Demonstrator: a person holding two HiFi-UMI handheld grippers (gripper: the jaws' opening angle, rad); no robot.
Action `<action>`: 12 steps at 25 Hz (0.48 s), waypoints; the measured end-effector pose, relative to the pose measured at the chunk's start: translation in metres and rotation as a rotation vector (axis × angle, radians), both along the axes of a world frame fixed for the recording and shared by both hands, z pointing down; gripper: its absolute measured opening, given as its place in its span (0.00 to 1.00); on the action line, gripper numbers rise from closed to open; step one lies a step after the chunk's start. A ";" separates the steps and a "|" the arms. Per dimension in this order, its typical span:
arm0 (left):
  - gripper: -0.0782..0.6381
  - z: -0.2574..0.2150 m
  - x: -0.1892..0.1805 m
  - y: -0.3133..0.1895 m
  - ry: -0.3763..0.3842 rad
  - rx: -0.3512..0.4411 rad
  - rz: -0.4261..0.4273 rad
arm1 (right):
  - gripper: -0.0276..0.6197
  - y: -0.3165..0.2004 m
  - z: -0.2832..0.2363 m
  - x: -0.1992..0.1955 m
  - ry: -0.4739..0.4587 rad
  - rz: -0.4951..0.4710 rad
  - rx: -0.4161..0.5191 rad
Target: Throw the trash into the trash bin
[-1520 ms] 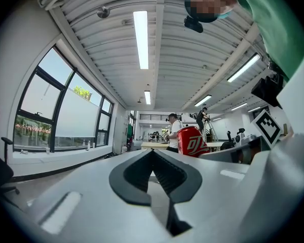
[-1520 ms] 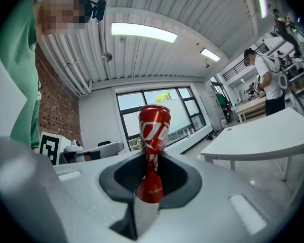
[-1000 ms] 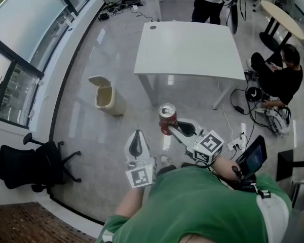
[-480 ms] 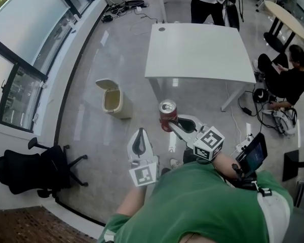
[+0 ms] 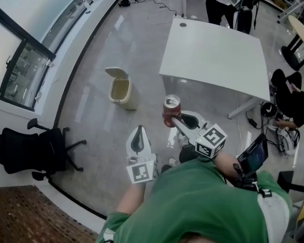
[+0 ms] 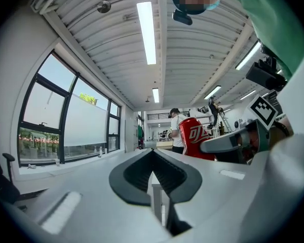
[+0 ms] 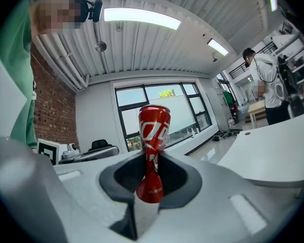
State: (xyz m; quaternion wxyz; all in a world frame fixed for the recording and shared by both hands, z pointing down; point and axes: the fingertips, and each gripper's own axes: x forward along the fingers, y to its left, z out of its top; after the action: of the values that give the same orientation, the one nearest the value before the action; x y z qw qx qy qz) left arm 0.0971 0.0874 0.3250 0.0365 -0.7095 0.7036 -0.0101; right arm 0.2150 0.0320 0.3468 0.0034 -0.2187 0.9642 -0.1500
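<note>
Right tongs (image 5: 175,120) pinching dented red can (image 5: 171,109). Left tongs (image 5: 138,133) pressed together, empty. Trash bin (image 5: 122,92) at 10 o'clock from can.

The left gripper (image 5: 137,134) is held near the body and points forward, its jaws pressed together with nothing between them. The right gripper (image 5: 174,120) sits just to its right and reaches a little farther, angled toward the left, jaws pinched on the dented waist of a red can (image 5: 171,110). Both forearms extend forward, the left forearm (image 5: 127,206) bare.
</note>
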 end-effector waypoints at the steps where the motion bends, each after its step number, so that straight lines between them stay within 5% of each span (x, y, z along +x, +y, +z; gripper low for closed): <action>1: 0.12 0.001 -0.004 -0.005 0.002 -0.007 -0.018 | 0.15 -0.007 -0.001 -0.004 -0.001 -0.017 0.000; 12: 0.12 0.008 -0.028 -0.071 0.003 -0.044 -0.163 | 0.15 -0.091 0.003 -0.036 -0.021 -0.183 -0.003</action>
State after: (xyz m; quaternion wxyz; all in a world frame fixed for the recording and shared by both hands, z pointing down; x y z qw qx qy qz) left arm 0.0695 0.0162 0.3329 0.0187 -0.6507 0.7586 -0.0274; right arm 0.1786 -0.0588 0.3500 -0.0005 -0.1281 0.9798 -0.1536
